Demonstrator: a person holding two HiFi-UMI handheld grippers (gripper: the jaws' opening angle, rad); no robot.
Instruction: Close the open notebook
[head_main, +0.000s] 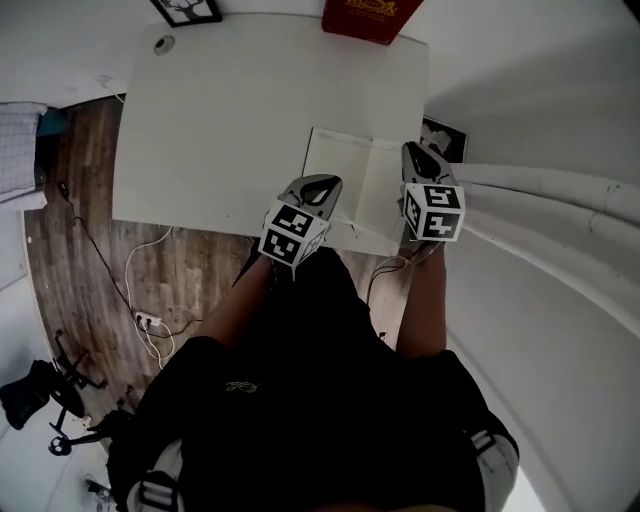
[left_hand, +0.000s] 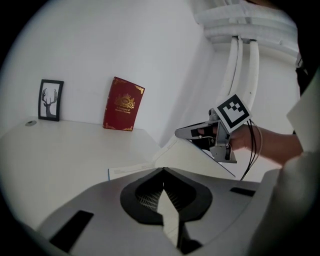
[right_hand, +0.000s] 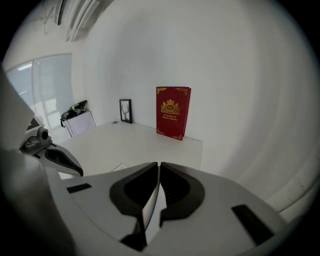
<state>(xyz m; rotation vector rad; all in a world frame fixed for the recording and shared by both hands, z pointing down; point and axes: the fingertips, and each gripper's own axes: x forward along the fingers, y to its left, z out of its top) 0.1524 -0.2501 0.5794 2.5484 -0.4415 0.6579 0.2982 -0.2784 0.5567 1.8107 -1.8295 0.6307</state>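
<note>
White notebook (head_main: 355, 168) open on table (head_main: 220, 120), left pg flat, right half raised & tilted, pinched in right tongs (right_hand: 158, 167), left tongs (left_hand: 162, 172) jaws together.

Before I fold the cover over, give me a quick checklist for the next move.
1. Right gripper grip on notebook: ok, jaws clamp its right half.
2. Right half raised: ok, tilted off the table.
3. Left page flat: ok.
4. Left gripper clear of the folding path: not ok, it is at the left page's edge.
5. Red book out of the way: ok, at the far edge.
</note>
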